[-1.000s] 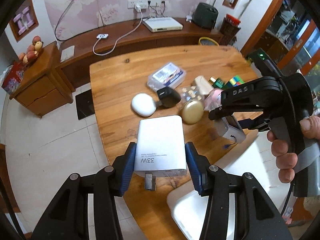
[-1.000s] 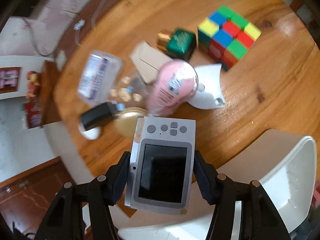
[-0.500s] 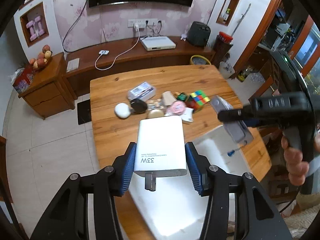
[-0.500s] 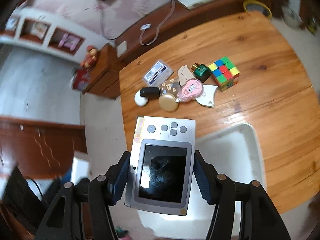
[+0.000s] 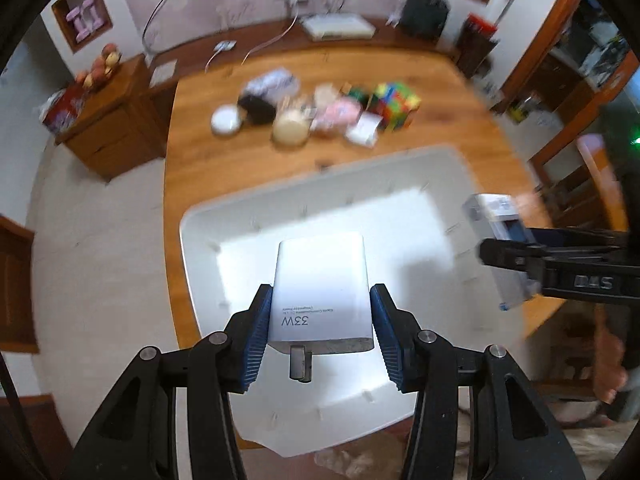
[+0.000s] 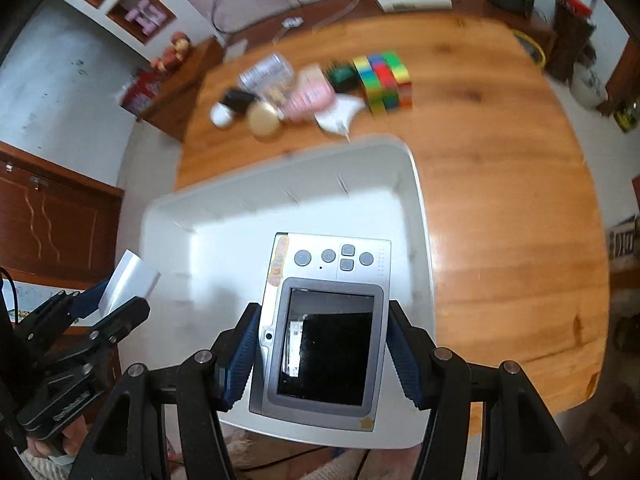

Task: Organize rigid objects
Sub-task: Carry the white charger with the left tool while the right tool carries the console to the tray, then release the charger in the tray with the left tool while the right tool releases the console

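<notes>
- Living room with pink wallpaper, low wooden cabinets along the wall; rounded wooden tabletop [image 6: 500,208] in the middle, carrying a white bin [image 6: 420,216] at its near edge.
- Left gripper [image 5: 320,324]: blue pads closed against both sides of a white charger [image 5: 320,280] marked "33W", prong end toward the camera. Held in the air above the bin interior, not touching it.
- Right gripper [image 6: 320,356]: pads clamped on both sides of a silver handheld game console [image 6: 324,320], dark screen facing the camera, buttons on the far end. Held above the near part of the bin.
- In the left wrist view, right gripper [image 5: 516,256] to the right of the left one, with the console seen edge-on over the bin's right rim; a hand [image 5: 612,364] on its handle, blurred.
- In the right wrist view, left gripper [image 6: 120,292] to the left with the charger in its pads, over the bin's left rim.
- Ahead of both grippers, beyond the bin's far rim, a blurred cluster on the tabletop: colour cube [image 6: 384,80], pink container [image 6: 310,96], round gold lid [image 6: 263,120], black item [image 6: 238,100], white oval case [image 6: 221,115], clear plastic box [image 6: 264,72], white curved piece [image 6: 340,114].
- Cluster well apart from both grippers.
</notes>
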{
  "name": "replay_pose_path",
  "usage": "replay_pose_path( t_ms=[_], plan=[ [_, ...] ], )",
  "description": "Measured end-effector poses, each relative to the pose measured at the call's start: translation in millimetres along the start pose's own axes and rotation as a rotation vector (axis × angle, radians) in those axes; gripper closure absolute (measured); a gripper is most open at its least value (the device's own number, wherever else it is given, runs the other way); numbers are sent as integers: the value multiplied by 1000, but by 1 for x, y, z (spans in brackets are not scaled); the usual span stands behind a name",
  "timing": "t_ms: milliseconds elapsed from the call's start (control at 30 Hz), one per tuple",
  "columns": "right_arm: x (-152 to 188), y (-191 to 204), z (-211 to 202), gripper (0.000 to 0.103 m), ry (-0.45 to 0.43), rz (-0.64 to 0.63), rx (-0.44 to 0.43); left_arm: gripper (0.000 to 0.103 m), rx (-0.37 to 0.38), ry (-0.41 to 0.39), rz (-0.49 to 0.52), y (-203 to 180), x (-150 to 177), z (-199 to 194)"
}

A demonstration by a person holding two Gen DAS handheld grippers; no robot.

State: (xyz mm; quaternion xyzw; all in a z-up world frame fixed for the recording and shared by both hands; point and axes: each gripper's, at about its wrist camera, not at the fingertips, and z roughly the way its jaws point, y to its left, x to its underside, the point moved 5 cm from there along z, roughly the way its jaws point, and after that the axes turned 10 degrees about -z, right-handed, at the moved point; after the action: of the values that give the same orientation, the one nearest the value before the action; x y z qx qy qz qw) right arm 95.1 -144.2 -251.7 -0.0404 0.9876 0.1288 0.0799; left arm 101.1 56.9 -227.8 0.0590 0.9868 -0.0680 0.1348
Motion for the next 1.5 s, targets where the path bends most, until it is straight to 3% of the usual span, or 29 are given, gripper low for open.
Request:
replay_pose_path(
  t_ms=[133,300,533,1000,1167,1233,1500],
  plan=[
    [10,-15,37,42,76,23,13,51,-65,74,-31,2,18,49],
    [14,0,68,42,93,-156,170,51,-80,151,-63,1,32,89],
    [9,19,89,42,100,-262,277,51,-93,190,-72,2,39,114],
    [10,34,101,36,107,-406,400,49,-117,158,-64,9,44,107],
    [13,44,96,29,102,-456,398,28,-110,152,-88,9,44,97],
    [29,63,90,27,88,-485,399,24,-105,146,-99,9,41,88],
    [39,73,66,24,29,-503,378,24,-67,124,-139,4,44,58]
  ],
)
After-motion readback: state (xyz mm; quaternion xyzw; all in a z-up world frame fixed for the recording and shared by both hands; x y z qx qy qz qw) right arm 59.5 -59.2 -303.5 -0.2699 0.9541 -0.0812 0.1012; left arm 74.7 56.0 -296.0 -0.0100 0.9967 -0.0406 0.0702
